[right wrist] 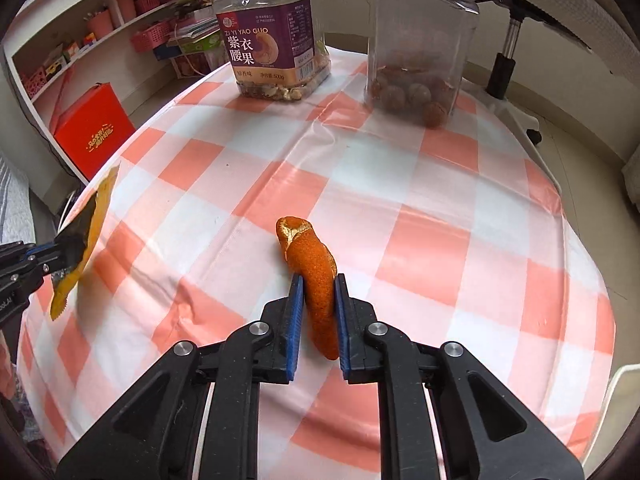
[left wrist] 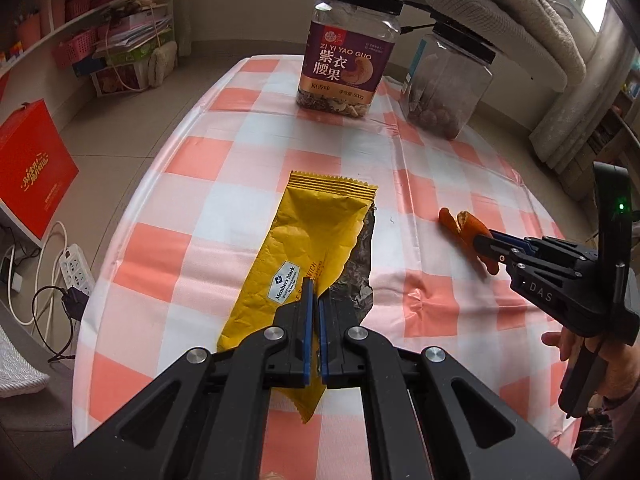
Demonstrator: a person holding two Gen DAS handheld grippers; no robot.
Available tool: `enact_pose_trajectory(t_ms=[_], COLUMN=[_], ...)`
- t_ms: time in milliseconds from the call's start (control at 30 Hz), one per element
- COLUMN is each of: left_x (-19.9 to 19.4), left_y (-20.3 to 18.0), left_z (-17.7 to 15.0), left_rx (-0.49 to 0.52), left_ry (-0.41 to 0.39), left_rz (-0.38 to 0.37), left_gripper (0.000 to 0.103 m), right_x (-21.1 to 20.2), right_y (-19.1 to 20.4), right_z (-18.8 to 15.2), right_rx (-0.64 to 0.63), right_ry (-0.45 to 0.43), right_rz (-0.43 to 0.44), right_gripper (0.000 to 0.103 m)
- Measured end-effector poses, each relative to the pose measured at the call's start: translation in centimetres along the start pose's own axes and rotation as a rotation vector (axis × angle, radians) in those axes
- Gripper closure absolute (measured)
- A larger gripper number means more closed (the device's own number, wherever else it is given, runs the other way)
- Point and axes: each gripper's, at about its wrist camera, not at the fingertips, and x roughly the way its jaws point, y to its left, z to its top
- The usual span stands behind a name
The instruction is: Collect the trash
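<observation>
My left gripper (left wrist: 316, 292) is shut on a yellow snack wrapper (left wrist: 304, 236) with a torn silver inner edge, held over the pink-and-white checked tablecloth (left wrist: 224, 208). The wrapper also shows at the left edge of the right wrist view (right wrist: 86, 240), pinched in the left gripper (right wrist: 60, 256) and hanging edge-on. My right gripper (right wrist: 316, 284) is shut on a curled strip of orange peel (right wrist: 314, 268), which juts forward past the fingertips just above the cloth. In the left wrist view the peel (left wrist: 460, 222) sticks out of the right gripper (left wrist: 486, 240) at the right.
Two black-lidded clear jars stand at the table's far end: a purple-labelled cashew jar (left wrist: 344, 56) (right wrist: 268, 36) and a jar of round nuts (left wrist: 448, 84) (right wrist: 416, 52). A red box (left wrist: 34, 196), power strip (left wrist: 76, 268) and shelves lie left; a chair base (right wrist: 504, 64) stands far right.
</observation>
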Motion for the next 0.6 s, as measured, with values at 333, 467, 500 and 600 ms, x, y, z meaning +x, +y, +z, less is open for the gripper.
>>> enact_pose_trajectory(t_ms=[333, 467, 500, 600], left_x=[-11.2, -14.4, -14.9, -14.9], left_y=[-5.4, -9.0, -9.9, -12.4], left_z=[0.6, 0.8, 0.8, 0.7], left_rx=[0.087, 0.117, 0.122, 0.164], left_ry=[-0.097, -0.135, -0.135, -0.071], left_rz=[0.034, 0.026, 0.017, 0.003], left_gripper=[0.101, 0.101, 0.101, 0.100], right_x=[-11.3, -15.9, -16.9, -19.7], right_y=[-2.2, -4.5, -5.2, -7.5], right_z=[-3.8, -5.0, -5.4, -6.8], right_rx=[0.060, 0.089, 0.097, 0.120], right_ry=[-0.144, -0.210, -0.222, -0.254], right_rz=[-0.007, -0.019, -0.024, -0.049], right_gripper=[0.090, 0.090, 0.090, 0.090])
